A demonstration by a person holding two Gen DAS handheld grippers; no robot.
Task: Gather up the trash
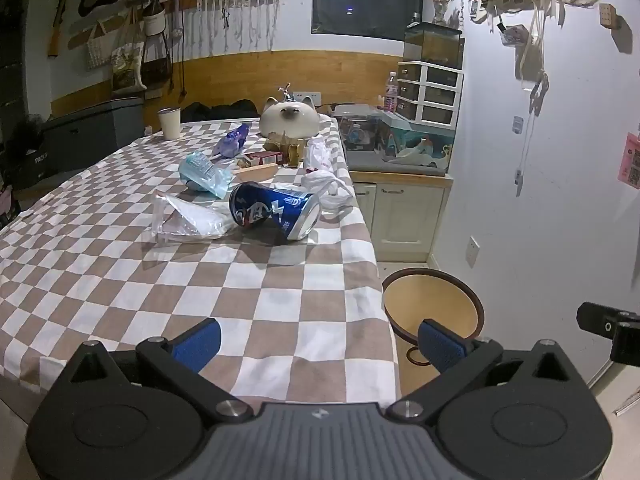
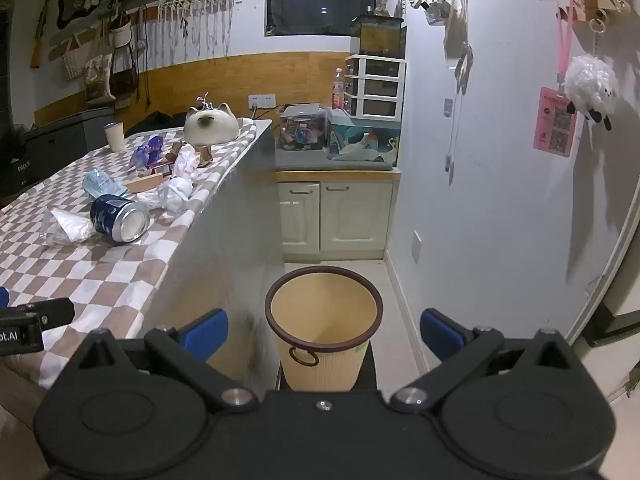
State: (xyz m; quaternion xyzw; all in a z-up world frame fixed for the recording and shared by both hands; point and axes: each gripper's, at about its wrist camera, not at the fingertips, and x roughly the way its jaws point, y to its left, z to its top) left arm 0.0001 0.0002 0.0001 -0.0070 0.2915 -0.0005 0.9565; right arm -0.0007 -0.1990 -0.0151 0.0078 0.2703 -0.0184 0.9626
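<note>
Trash all on the bench (image 1: 120, 280) so far: blue can (image 1: 276, 210) on its side, clear plastic wrapper (image 1: 188, 220) touching it, crumpled white bag (image 1: 324, 186) just behind, teal packet (image 1: 204, 172) and purple wrapper (image 1: 232, 142) farther back. Bin (image 2: 324, 312) on the floor beside the bench, seemingly empty, though its bottom hidden. Left claw (image 1: 316, 344) and right claw (image 2: 324, 332) both spread wide, gripping nothing. Nothing collected yet; every piece left to move.

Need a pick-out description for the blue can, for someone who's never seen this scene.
Start at the checkered table, right side near the bin. The blue can lies on its side between a clear plastic bag and crumpled white paper. It is the only metal, dark-blue item there.
</note>
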